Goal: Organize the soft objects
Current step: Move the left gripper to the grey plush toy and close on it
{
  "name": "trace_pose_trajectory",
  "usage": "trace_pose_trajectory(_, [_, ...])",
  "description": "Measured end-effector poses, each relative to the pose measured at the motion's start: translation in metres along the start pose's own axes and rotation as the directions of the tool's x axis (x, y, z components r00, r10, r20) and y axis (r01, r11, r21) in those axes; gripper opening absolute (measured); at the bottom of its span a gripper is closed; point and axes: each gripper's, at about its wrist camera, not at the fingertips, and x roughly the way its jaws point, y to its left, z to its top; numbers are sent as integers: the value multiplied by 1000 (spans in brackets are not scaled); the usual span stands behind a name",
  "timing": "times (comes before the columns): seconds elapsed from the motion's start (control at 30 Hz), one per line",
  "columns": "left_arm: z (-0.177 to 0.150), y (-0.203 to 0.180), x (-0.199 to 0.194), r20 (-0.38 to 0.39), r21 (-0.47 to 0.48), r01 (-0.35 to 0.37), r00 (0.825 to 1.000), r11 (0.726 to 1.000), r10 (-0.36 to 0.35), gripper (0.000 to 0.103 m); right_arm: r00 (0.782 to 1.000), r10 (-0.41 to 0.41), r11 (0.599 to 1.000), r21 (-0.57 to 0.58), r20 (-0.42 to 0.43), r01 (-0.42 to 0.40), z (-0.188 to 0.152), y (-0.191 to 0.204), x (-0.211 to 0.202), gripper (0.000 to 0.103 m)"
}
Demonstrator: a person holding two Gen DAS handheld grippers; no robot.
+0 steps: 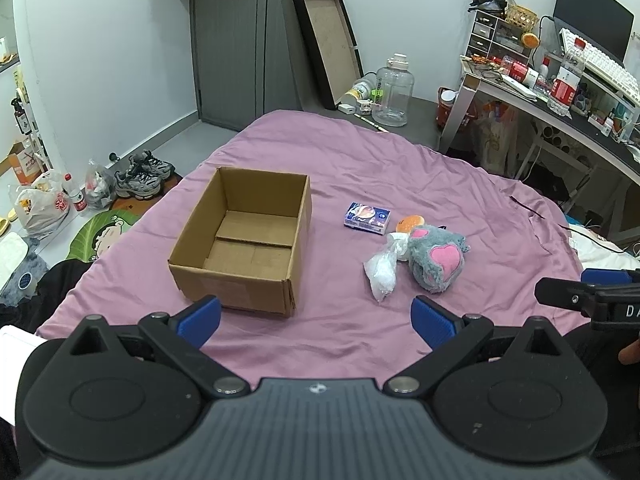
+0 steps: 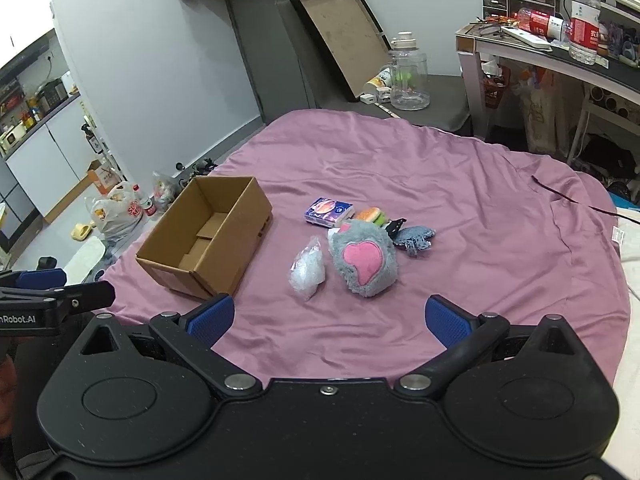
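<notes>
An open empty cardboard box (image 1: 244,240) (image 2: 208,236) sits on the purple bedspread (image 1: 440,184) (image 2: 460,184). To its right lie a grey plush paw with pink pads (image 1: 438,260) (image 2: 366,260), a clear plastic bag of white stuff (image 1: 382,272) (image 2: 307,268), a blue tissue pack (image 1: 367,217) (image 2: 329,211), a burger toy (image 1: 410,222) (image 2: 371,215) and a blue-grey knitted piece (image 2: 414,238). My left gripper (image 1: 316,320) is open and empty, held above the bed's near edge, below the box. My right gripper (image 2: 328,320) is open and empty, short of the plush paw.
A desk (image 1: 560,104) (image 2: 560,52) crowded with bottles stands at the right. A clear water jug (image 1: 392,92) (image 2: 408,80) and a leaning tray (image 1: 328,44) stand beyond the bed. Shoes (image 1: 144,174) and plastic bags (image 1: 40,208) lie on the floor at the left.
</notes>
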Motion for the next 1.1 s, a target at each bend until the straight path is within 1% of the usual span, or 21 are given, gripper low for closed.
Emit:
trace_pose_trajectory(0.1, [2,-1,3,8,-1,-3,1000,1000,3,101,1000,17,1000,13,-6,-17,5,-2,2,103])
trace_pose_trajectory(0.3, [7,-3,13,15,-15,15,1000,1000,-14,101,999,46,998,37,-11,-46,13,-8,8,103])
trace_pose_trajectory(0.47, [12,-8,25,21,-30,34,999,999,-34,100,996,87,991,100,-2,-87,23,-20,15,103])
trace_pose_trajectory(0.6, [17,-11,38,18,-50,62,998,997,-61,99,996,91,986,142,-3,-90,32,-30,25,103])
trace_pose_trajectory(0.8, [23,-17,59,11,-58,76,997,995,-76,99,993,118,976,186,-20,-112,41,-41,42,103])
trace_pose_trajectory(0.93, [26,-21,74,-4,-75,94,996,993,-94,98,993,113,973,205,-37,-103,47,-46,54,103])
trace_pose_trajectory(1.03, [28,-25,85,-13,-78,112,993,991,-113,98,991,125,968,225,-41,-112,49,-49,62,103])
trace_pose_trajectory(1.1, [28,-27,93,-22,-84,123,992,989,-126,95,992,115,966,239,-50,-100,50,-51,68,103])
